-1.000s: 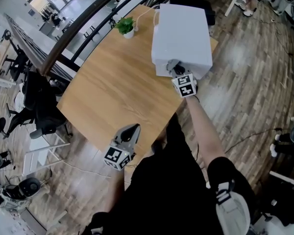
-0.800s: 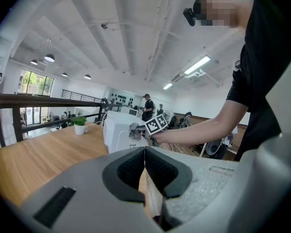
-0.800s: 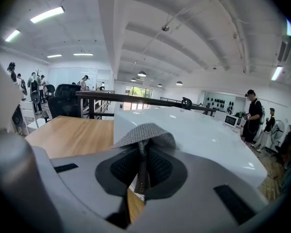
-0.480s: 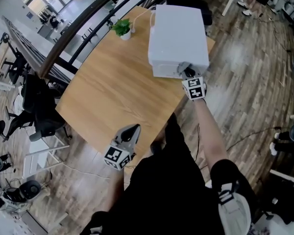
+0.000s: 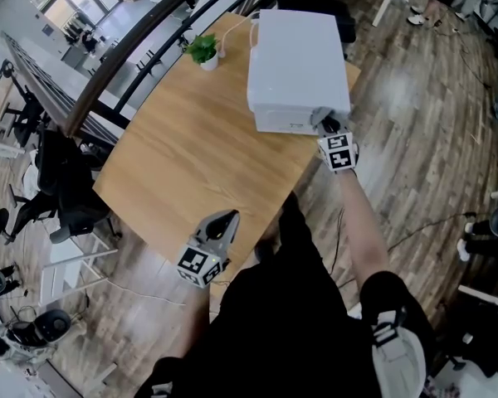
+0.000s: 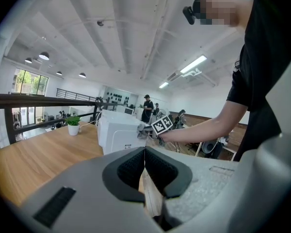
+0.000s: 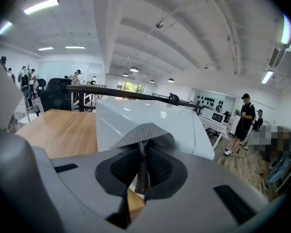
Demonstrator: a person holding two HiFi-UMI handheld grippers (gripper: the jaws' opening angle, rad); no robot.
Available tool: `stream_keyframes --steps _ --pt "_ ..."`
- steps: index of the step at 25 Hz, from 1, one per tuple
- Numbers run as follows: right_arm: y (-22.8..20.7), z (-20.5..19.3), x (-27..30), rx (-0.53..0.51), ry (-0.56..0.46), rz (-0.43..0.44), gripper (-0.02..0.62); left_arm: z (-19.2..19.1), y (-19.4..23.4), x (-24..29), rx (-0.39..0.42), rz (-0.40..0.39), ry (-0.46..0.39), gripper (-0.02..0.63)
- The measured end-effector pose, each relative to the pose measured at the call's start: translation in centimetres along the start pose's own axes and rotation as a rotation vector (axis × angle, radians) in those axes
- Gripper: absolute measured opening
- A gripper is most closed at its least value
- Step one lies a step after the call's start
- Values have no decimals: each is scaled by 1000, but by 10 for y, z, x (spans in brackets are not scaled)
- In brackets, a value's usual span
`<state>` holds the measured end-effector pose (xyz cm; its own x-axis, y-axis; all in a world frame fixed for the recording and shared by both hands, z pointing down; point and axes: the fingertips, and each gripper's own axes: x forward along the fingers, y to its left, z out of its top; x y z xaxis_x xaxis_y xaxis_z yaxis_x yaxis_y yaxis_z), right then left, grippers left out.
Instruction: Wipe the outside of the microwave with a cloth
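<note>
Head view, what moved: the right gripper [image 5: 326, 125] has slid along the front of the white, box-shaped microwave [image 5: 299, 48]. It went from the middle of that front to its right corner.
Head view, what that means: the front looks wiped all the way across. The top and sides likely still need a wipe.
Head view, where things are: the microwave sits at the far side of the light brown wooden table [image 5: 183, 148], in the upper middle of the frame. A small green plant in a white pot [image 5: 204, 48] stands to its upper left.
Head view, other hand: the left gripper [image 5: 222, 226] waits low in the frame, well apart from the microwave.
Left gripper view, jaws: the dark ribbed pads are pressed together with nothing between them.
Left gripper view, far off: the microwave looks smooth and flat-sided, with the right gripper at its corner.
Right gripper view, jaws: they pinch a grey, bumpy woven cloth [image 7: 143, 132]. The cloth puffs up in a soft fold, right by the shiny white microwave.
</note>
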<state>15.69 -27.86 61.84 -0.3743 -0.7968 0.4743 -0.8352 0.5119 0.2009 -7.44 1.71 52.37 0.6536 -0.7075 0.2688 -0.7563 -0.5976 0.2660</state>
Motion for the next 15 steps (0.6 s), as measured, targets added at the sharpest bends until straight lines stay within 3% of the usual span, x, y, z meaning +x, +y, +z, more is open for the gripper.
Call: stream_keyframes --steps 15 --pt "-30 -18 -12 15 28 -53 20 -2 1 1 -2 3 4 3"
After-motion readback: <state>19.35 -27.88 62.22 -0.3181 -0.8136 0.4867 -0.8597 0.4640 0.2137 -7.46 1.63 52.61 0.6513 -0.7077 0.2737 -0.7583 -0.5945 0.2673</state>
